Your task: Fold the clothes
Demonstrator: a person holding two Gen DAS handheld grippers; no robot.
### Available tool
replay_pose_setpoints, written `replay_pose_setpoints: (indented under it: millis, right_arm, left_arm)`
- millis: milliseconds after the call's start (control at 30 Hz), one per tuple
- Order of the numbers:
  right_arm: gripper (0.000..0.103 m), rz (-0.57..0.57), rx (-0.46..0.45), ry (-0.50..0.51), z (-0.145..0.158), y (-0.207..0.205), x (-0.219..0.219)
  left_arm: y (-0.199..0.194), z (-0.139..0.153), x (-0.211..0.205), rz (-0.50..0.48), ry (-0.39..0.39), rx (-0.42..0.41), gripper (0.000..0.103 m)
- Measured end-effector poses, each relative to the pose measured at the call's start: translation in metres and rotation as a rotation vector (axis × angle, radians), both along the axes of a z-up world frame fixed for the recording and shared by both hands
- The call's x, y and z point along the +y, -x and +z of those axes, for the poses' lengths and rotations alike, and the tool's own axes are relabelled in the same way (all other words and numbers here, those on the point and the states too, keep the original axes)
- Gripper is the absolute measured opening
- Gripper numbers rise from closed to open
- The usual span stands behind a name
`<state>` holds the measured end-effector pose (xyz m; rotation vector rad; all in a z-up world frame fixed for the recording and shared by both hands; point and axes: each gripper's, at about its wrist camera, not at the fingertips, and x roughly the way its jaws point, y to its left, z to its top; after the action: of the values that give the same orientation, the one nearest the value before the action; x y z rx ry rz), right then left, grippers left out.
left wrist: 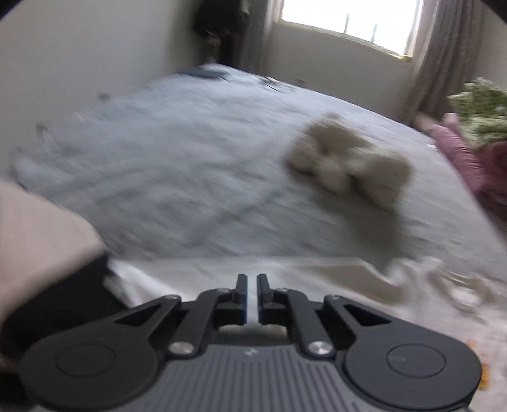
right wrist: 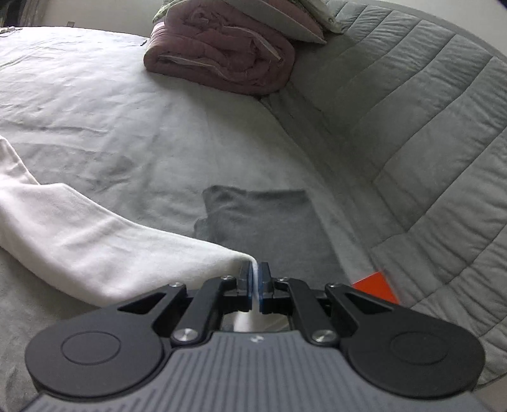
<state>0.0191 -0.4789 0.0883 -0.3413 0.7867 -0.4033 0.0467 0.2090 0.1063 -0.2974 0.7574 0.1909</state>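
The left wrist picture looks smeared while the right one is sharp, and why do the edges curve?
Left wrist view: motion blur smears the bed and beige bundle; the window is blown out. Right wrist view: sharp, evenly lit; the fisheye lens bends the quilted headboard.

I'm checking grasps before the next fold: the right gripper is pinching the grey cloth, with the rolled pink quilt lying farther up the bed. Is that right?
Not quite. The right gripper is pinching the white garment, not the grey cloth, which lies flat on the bed beyond its fingertips. The rolled pink quilt does lie farther up, as the right wrist view shows.
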Motion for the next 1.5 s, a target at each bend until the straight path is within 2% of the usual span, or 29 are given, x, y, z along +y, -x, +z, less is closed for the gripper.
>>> replay_pose_setpoints:
  millis: [33, 67, 200, 233, 333, 467, 600, 767, 967, 1100, 1167, 1200, 1233, 1300, 1433, 1500]
  right_arm:
    - [0.007, 0.024, 0.007, -0.025, 0.001, -0.001, 0.002]
    - [0.01, 0.057, -0.003, -0.05, 0.004, 0.0, 0.006]
    - [0.043, 0.126, -0.103, -0.11, 0.025, 0.0, 0.031]
    - [0.045, 0.165, -0.114, -0.133, 0.028, -0.002, 0.04]
    - [0.047, 0.278, -0.12, -0.204, 0.033, -0.015, 0.068]
    - [0.047, 0.413, -0.054, -0.333, 0.013, -0.05, 0.1]
    - [0.047, 0.504, 0.028, -0.345, -0.013, -0.085, 0.136]
    - [0.047, 0.565, 0.051, -0.373, -0.03, -0.126, 0.167]
    - [0.047, 0.635, 0.046, -0.424, -0.032, -0.168, 0.181]
    - [0.047, 0.653, 0.106, -0.449, -0.043, -0.191, 0.183]
    - [0.041, 0.704, 0.154, -0.431, -0.051, -0.192, 0.19]
    - [0.025, 0.735, 0.149, -0.404, -0.052, -0.19, 0.194]
    - [0.014, 0.735, 0.137, -0.396, -0.051, -0.188, 0.194]
    - [0.008, 0.711, 0.101, -0.387, -0.047, -0.187, 0.191]
    - [0.006, 0.644, -0.032, -0.338, -0.03, -0.177, 0.19]
    - [0.006, 0.602, -0.061, -0.28, -0.03, -0.174, 0.192]
  left_arm:
    - [0.003, -0.006, -0.012, -0.008, 0.041, 0.002, 0.025]
    - [0.006, -0.012, -0.021, -0.015, 0.077, 0.007, 0.027]
    - [0.006, -0.035, -0.058, -0.055, 0.168, 0.026, 0.029]
    - [0.005, -0.041, -0.066, -0.061, 0.171, 0.025, 0.029]
    - [-0.004, -0.055, -0.082, -0.094, 0.14, 0.032, 0.03]
    - [-0.013, -0.068, -0.095, -0.119, 0.109, 0.056, 0.03]
    - [-0.02, -0.073, -0.095, -0.113, 0.1, 0.078, 0.03]
    - [-0.027, -0.075, -0.099, -0.129, 0.097, 0.099, 0.031]
    - [-0.034, -0.077, -0.092, -0.127, 0.119, 0.111, 0.031]
    - [-0.036, -0.077, -0.092, -0.138, 0.112, 0.115, 0.031]
    - [-0.037, -0.077, -0.092, -0.145, 0.102, 0.114, 0.031]
    - [-0.037, -0.077, -0.092, -0.145, 0.099, 0.113, 0.031]
    - [-0.037, -0.077, -0.091, -0.145, 0.097, 0.113, 0.03]
    - [-0.037, -0.077, -0.09, -0.134, 0.088, 0.11, 0.03]
    - [-0.037, -0.077, -0.086, -0.1, 0.063, 0.111, 0.027]
    - [-0.037, -0.078, -0.082, -0.09, 0.066, 0.115, 0.026]
